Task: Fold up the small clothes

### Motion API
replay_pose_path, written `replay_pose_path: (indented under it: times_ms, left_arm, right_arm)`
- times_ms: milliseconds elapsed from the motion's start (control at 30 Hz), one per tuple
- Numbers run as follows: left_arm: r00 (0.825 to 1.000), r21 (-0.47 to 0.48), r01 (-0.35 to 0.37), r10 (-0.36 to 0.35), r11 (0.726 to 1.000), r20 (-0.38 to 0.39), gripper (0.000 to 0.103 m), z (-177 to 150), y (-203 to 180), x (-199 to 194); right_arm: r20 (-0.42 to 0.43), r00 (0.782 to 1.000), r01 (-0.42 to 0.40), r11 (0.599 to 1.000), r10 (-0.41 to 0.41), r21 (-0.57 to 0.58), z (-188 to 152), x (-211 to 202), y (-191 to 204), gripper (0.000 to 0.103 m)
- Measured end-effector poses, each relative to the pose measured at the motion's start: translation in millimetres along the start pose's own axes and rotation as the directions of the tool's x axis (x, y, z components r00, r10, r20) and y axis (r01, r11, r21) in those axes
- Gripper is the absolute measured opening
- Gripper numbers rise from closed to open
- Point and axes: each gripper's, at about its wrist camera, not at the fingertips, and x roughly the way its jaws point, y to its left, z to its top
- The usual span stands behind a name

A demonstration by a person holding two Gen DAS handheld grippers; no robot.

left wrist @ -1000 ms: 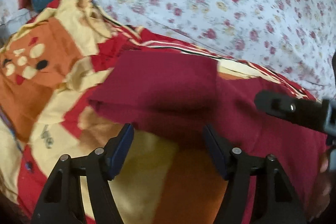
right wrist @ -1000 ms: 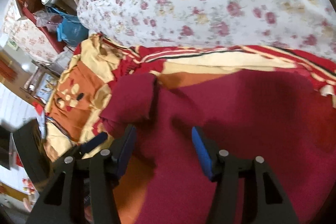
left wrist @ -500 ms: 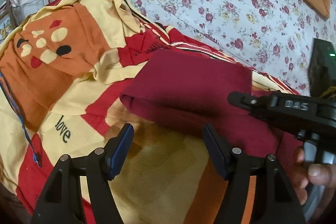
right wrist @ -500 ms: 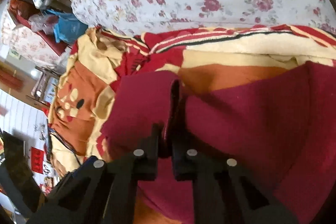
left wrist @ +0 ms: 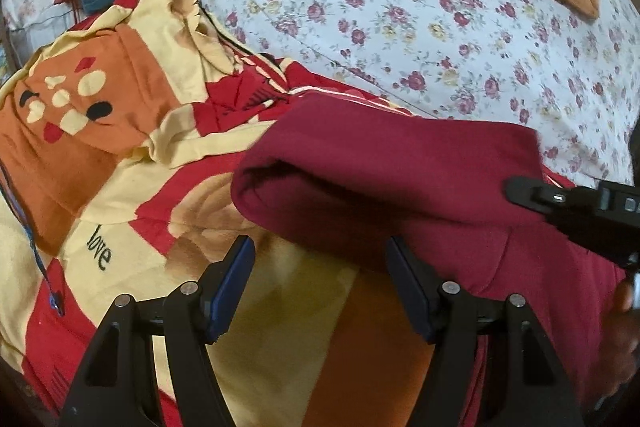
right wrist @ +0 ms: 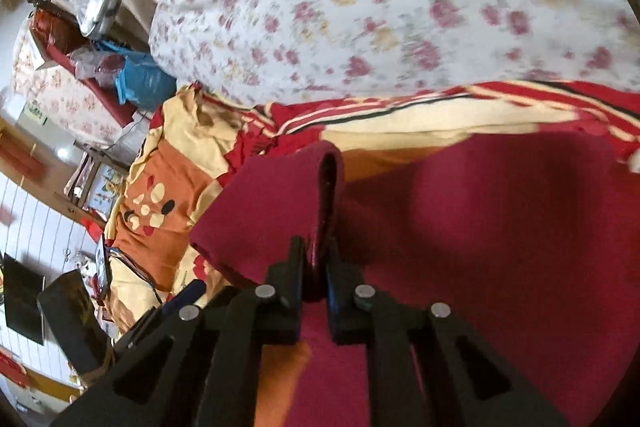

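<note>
The right gripper (right wrist: 318, 267) pinches a raised fold of the maroon garment (left wrist: 400, 167) lying on a cartoon-print blanket (left wrist: 132, 187); at six o'clock, the left gripper (left wrist: 320, 283) gapes empty.

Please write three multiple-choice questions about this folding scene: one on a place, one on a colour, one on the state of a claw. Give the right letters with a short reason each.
1. On what does the garment lie?
A. a wooden floor
B. a red, yellow and orange blanket
C. a glass table

2. What colour is the garment?
A. dark red
B. green
C. white

3. How is the right claw?
A. wide open, above the cloth
B. shut on a fold of the garment
C. shut on nothing

Answers:
1. B: the patterned blanket shows under and around the garment in both views.
2. A: the whole cloth is maroon.
3. B: in the right wrist view a raised fold of cloth is pinched between the closed fingers. The left claw is open and holds nothing.
</note>
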Motion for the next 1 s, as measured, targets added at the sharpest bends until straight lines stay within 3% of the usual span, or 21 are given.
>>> replay_pose_path:
  times_ms: [300,633,833,1000]
  left_arm:
    - [1.0,0.001,0.021,-0.021,1.0,0.003,0.06,-5.3,-3.4,-2.9]
    - [0.991,0.026,0.13,-0.13,0.991,-0.012,0.06,-16.7,-24.1,-14.1]
    - [0.99,0.093,0.14,-0.14,0.986,-0.011,0.06,-21.8,-43.9,-19.8]
    - [0.985,0.103,0.17,-0.167,0.98,-0.035,0.06,-23.7,-49.9,-18.6]
  right_arm:
    - [0.072,0.991,0.106,0.993,-0.109,0.045,-12.4,-98.0,-62.4,0.009]
    - [0.152,0.947,0.267,0.958,-0.282,0.107,-40.0,-210.6,-128.5,0.009]
    - [0.153,0.908,0.358,0.912,-0.39,0.202,-55.8,-232.3,-173.6,0.009]
    - [0.097,0.907,0.375,0.89,-0.411,0.26,-68.5,-219.3,-202.1,0.009]
